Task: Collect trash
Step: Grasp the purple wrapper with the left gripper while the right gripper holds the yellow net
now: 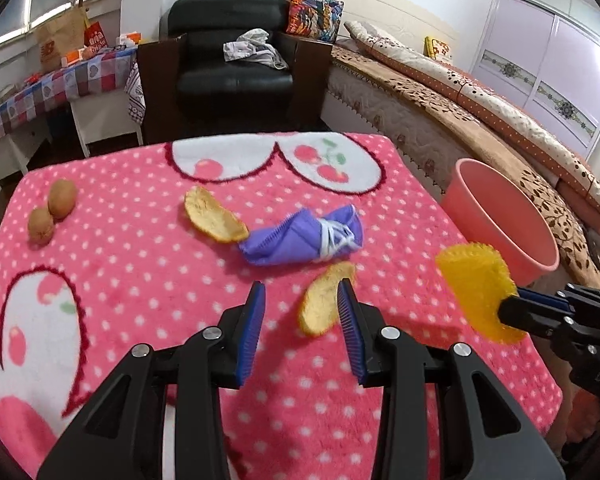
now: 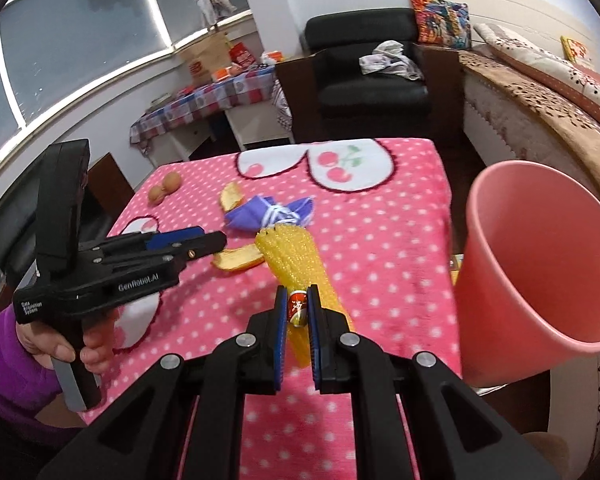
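My right tool [image 2: 298, 308] is clamped on a yellow wrapper [image 2: 288, 252] beside the pink bin [image 2: 540, 280]; my left tool [image 1: 302, 320] hangs apart over the worktop [image 1: 140, 280].

Two peels [image 1: 214, 216] [image 1: 324, 300] and a mask [image 1: 304, 236] lay mid-blanket [image 1: 140, 264]; mask between peels. Two nuts [image 1: 52, 210] far left. Bin [image 1: 500, 216] off blanket's right edge. Armchair [image 1: 232, 64] behind, bed [image 1: 460, 92] right.

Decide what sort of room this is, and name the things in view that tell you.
Most likely a bedroom in a home: a bed with a floral quilt along one side, sliding wardrobe doors behind it, and a black armchair with clothes on it.
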{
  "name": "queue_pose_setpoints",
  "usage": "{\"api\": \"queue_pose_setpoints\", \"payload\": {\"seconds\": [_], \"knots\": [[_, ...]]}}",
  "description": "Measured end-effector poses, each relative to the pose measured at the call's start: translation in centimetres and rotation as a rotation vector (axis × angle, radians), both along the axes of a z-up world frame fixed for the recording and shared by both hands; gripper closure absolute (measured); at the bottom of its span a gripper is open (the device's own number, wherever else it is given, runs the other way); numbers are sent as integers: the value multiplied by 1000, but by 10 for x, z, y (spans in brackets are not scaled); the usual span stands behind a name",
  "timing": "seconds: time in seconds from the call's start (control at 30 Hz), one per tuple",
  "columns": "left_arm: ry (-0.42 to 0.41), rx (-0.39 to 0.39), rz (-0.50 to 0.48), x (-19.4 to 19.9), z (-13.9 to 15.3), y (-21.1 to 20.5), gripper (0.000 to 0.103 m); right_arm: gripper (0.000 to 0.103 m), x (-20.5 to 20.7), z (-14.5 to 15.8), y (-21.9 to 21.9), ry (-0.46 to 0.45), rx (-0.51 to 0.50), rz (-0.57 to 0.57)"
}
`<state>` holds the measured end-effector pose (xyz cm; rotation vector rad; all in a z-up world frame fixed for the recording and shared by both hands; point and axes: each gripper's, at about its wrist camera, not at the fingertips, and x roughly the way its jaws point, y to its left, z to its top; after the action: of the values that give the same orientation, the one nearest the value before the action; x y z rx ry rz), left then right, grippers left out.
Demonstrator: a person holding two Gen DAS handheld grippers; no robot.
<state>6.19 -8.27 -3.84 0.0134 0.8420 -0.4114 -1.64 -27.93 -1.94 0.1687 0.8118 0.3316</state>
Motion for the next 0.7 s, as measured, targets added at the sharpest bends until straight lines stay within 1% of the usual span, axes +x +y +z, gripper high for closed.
{"api": "queue_pose_setpoints", "payload": {"seconds": [0.1,0.17,0.23,0.33,0.43,0.5,0.57,0.67,0.7], "knots": [[-23,10,0,9,5,-2,66,94,1,0,-5,2,10,-12],[-35,33,-14,17,6,-7,66,94,2,-1,-7,4,17,-14],[-33,70,-38,27,4,-15,65,94,5,-1,-9,3,18,-16],[-54,135,-61,38,-1,-25,66,94,6,-3,-11,8,18,-18],[-47,197,-100,49,-12,-35,65,94,7,-6,-13,15,17,-23],[-40,190,-125,51,-15,-38,65,94,7,-7,-14,20,17,-28],[-33,189,-125,50,-15,-40,65,94,8,-8,-16,23,16,-32],[12,121,-142,48,-15,-37,66,94,9,-8,-17,21,19,-35],[18,109,-145,47,-15,-37,66,94,9,-8,-16,20,20,-35]]}}
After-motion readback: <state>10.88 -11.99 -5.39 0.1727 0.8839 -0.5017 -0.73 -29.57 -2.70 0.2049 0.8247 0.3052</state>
